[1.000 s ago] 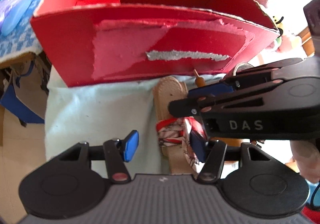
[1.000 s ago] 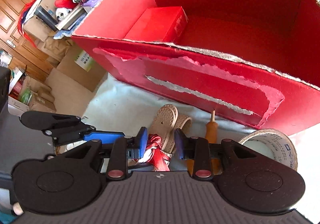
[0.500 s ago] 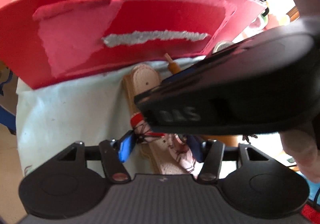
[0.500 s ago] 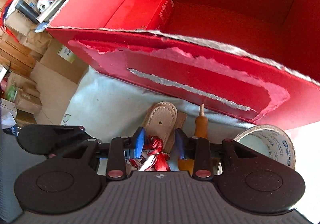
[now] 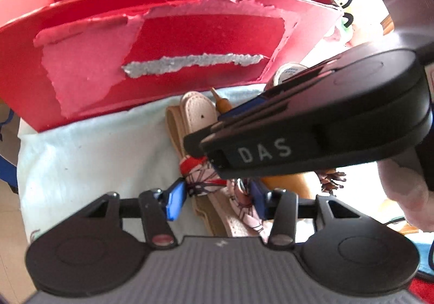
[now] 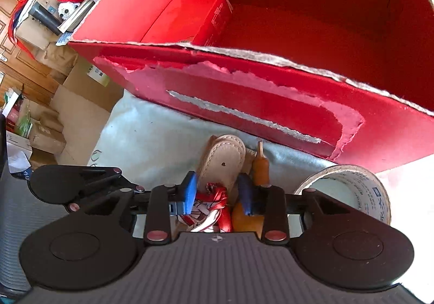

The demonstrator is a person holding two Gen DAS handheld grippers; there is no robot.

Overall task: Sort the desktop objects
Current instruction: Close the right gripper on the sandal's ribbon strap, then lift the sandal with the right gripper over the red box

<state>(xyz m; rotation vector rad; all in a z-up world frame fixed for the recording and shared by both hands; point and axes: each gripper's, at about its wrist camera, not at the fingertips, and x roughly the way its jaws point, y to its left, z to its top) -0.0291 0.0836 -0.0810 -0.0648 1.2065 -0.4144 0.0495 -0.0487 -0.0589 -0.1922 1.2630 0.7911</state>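
A tan sandal [image 5: 200, 114] with a red and white patterned strap [image 5: 202, 176] lies on the pale cloth in front of the big red box [image 5: 162, 41]. My left gripper [image 5: 215, 199] straddles the sandal, its blue pads close to the sandal's sides. My right gripper [image 6: 217, 192] is above it and closed on the red strap [image 6: 214, 202]; the toe of the sandal [image 6: 223, 160] points at the red box [image 6: 271, 103]. In the left wrist view the right gripper [image 5: 312, 127] crosses over the sandal.
An orange-brown wooden tool [image 6: 260, 165] lies just right of the sandal. A roll of tape [image 6: 350, 190] sits at the right. A small red box [image 6: 190, 19] lies inside the big box. Cardboard boxes [image 6: 67, 103] stand on the floor at left.
My left gripper has narrowed around the sandal. The right gripper has stayed on the strap and both have shifted slightly relative to the box.
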